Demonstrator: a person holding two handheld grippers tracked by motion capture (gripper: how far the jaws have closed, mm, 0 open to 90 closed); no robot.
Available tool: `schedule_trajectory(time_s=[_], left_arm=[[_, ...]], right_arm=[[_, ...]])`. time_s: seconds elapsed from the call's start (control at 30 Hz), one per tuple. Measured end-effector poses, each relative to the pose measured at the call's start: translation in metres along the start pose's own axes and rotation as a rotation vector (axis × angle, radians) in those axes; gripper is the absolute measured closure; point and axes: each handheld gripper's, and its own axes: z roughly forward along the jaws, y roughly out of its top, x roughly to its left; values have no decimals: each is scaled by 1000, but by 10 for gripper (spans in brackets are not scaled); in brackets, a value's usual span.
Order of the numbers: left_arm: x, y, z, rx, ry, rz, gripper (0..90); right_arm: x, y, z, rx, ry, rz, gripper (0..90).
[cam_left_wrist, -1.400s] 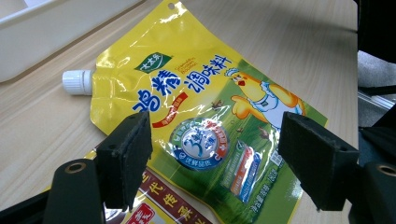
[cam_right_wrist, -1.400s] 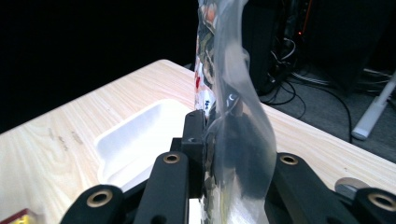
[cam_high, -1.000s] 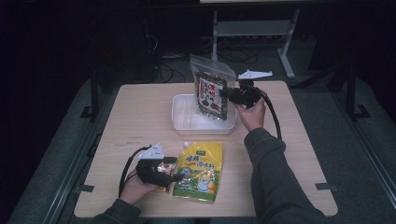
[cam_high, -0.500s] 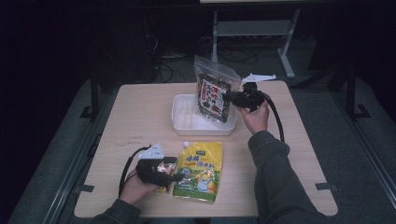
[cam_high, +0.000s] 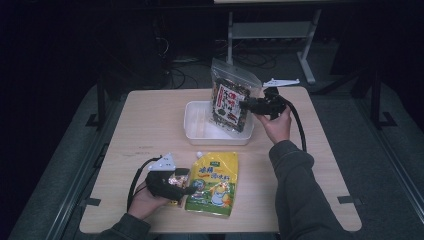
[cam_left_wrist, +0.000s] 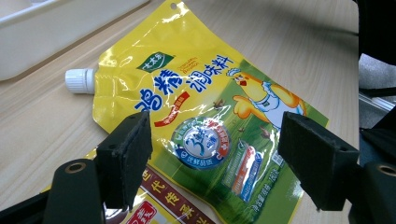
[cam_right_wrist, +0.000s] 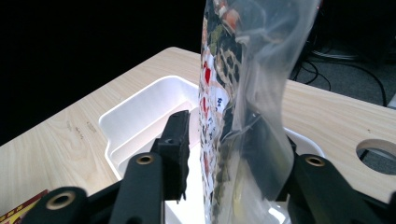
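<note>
A clear zip bag (cam_high: 231, 102) with a dark printed snack pack inside stands tilted in the white tray (cam_high: 200, 135). My right gripper (cam_high: 245, 106) reaches it from the right. In the right gripper view the bag (cam_right_wrist: 224, 93) rises between the jaws of the right gripper (cam_right_wrist: 219, 135), which have just been opening; the left pad (cam_right_wrist: 177, 140) stands clear of it. A yellow spouted pouch (cam_high: 212, 182) lies flat near the front edge. My left gripper (cam_high: 192, 186) rests open beside it, jaws wide over the pouch (cam_left_wrist: 201, 116) in the left gripper (cam_left_wrist: 215, 154) view.
A small red and gold packet (cam_left_wrist: 154, 207) lies under the left gripper's near jaw. The pouch's white cap (cam_left_wrist: 80, 80) points toward the tray (cam_left_wrist: 56, 32). A white paper scrap (cam_high: 280, 81) sits at the table's far edge. The table (cam_high: 150, 115) has a round hole (cam_right_wrist: 376, 149) by the tray.
The right gripper's jaws have spread apart and the hand has drawn slightly to the right. The bag has sunk a little into the tray. The left hand has stayed still.
</note>
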Motion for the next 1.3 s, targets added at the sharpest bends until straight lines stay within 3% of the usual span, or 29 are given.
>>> schedule_trajectory(time_s=[0.37, 1.3], left_arm=[[0, -1, 0, 5, 9, 2, 255], [0, 0, -4, -6, 14, -2, 255]], right_arm=[[-3, -7, -16, 18, -2, 26, 533], [-2, -14, -43, 43, 6, 38, 484]])
